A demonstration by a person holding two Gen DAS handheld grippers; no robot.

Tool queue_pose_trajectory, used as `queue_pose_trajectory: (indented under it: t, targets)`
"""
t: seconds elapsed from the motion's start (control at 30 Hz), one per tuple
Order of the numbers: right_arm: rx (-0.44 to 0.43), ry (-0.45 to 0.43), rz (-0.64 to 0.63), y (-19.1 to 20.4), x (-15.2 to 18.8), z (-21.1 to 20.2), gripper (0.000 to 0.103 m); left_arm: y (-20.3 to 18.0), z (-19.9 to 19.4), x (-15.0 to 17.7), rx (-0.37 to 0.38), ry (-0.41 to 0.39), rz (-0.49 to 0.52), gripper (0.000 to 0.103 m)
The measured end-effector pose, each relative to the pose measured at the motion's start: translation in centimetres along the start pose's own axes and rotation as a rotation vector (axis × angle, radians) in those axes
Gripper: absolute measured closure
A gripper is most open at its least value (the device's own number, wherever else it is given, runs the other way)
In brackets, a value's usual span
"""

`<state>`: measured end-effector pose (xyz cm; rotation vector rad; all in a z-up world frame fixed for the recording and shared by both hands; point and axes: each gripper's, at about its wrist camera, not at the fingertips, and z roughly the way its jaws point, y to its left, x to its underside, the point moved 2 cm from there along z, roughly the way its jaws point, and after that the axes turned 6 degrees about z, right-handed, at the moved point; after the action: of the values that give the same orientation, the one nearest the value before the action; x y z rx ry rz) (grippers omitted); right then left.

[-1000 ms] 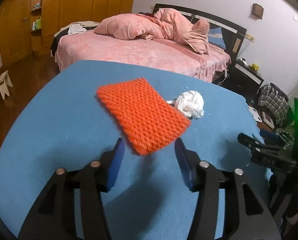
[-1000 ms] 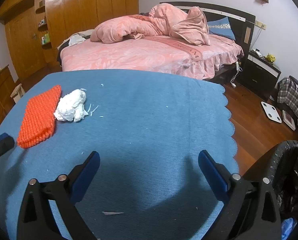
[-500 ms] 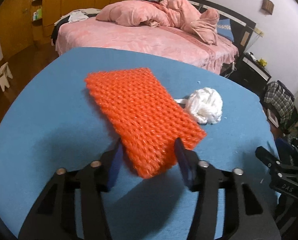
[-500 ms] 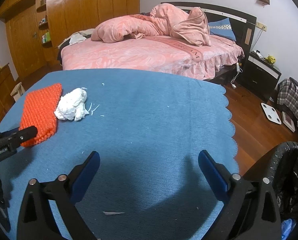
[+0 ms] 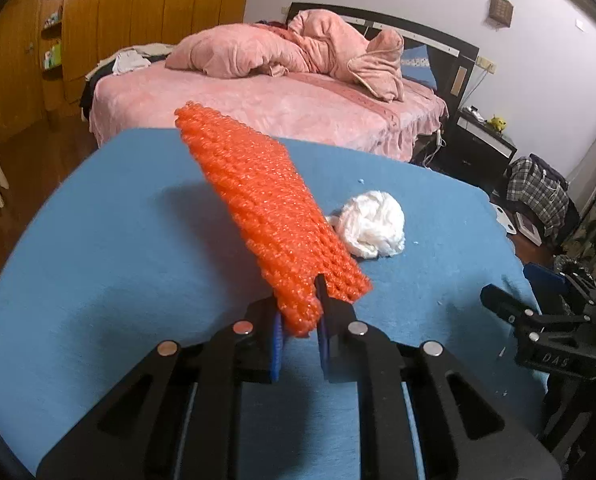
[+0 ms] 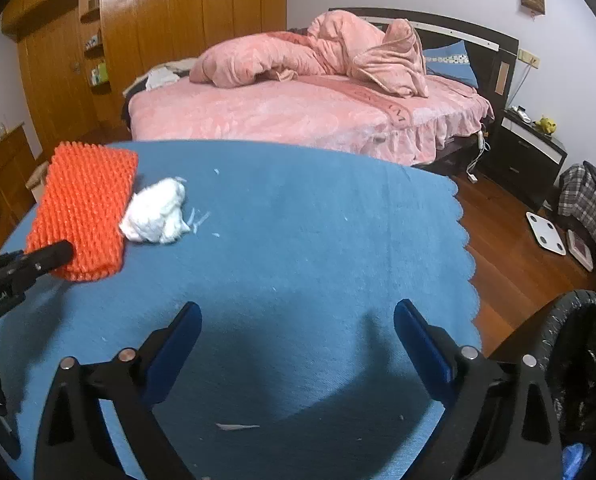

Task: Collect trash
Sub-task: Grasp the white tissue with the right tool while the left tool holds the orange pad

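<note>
An orange foam net sleeve (image 5: pixel 266 208) is pinched at its near corner by my left gripper (image 5: pixel 301 320), which is shut on it and tilts it up off the blue tablecloth (image 5: pixel 118 260). It also shows in the right wrist view (image 6: pixel 86 208), with the left gripper's finger (image 6: pixel 54 254) at its near end. A crumpled white tissue ball (image 5: pixel 371 226) lies on the cloth just right of the sleeve, also in the right wrist view (image 6: pixel 156 218). My right gripper (image 6: pixel 298 334) is open and empty above the cloth, well right of both.
A black-lined trash bin (image 6: pixel 577 344) stands at the table's right edge. Small white paper scraps (image 6: pixel 236 426) lie on the cloth. A pink bed (image 6: pixel 305 112) is behind the table, a black nightstand (image 6: pixel 529 148) to the right. The scalloped cloth edge (image 6: pixel 467 240) drops to wooden floor.
My left gripper moved forward, closed on the near corner of the orange sleeve and lifted that end up. My right gripper stayed still and open.
</note>
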<state>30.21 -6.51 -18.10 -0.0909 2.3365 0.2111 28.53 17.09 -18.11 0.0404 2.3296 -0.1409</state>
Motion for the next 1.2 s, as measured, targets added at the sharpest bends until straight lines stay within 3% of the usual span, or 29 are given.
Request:
queue_pose_trajectory:
  t: [0.23,0.5,0.67,0.87,0.97,1.03,1.2]
  targets:
    - [-0.055,-0.008,0.004,2.7,-1.6,0.8,0.009,2.0,0.6,-0.4,-0.049,0.026,-0.010,0.090]
    - [-0.100,-0.029,-0.024,6.5,-3.6,2.1,0.010,3.4,1.3,-0.1,-0.051,0.043,-0.049,0.089]
    - [-0.104,-0.008,-0.050,8.0,-4.1,3.6,0.015,3.9,1.5,0.0,-0.039,0.053,-0.074,0.089]
    - [-0.128,0.070,-0.051,8.8,-3.6,5.6,0.030,3.8,1.7,0.1,-0.039,0.059,-0.068,0.089]
    - [-0.157,0.078,-0.072,9.4,-3.4,5.7,0.047,3.9,1.8,0.1,-0.034,0.061,-0.076,0.088]
    - [-0.179,0.084,-0.095,9.8,-3.1,5.8,0.065,4.0,1.8,0.2,-0.033,0.062,-0.079,0.088]
    - [-0.191,0.080,-0.110,10.6,-2.5,5.3,0.072,3.8,1.8,0.3,-0.044,0.064,-0.067,0.088]
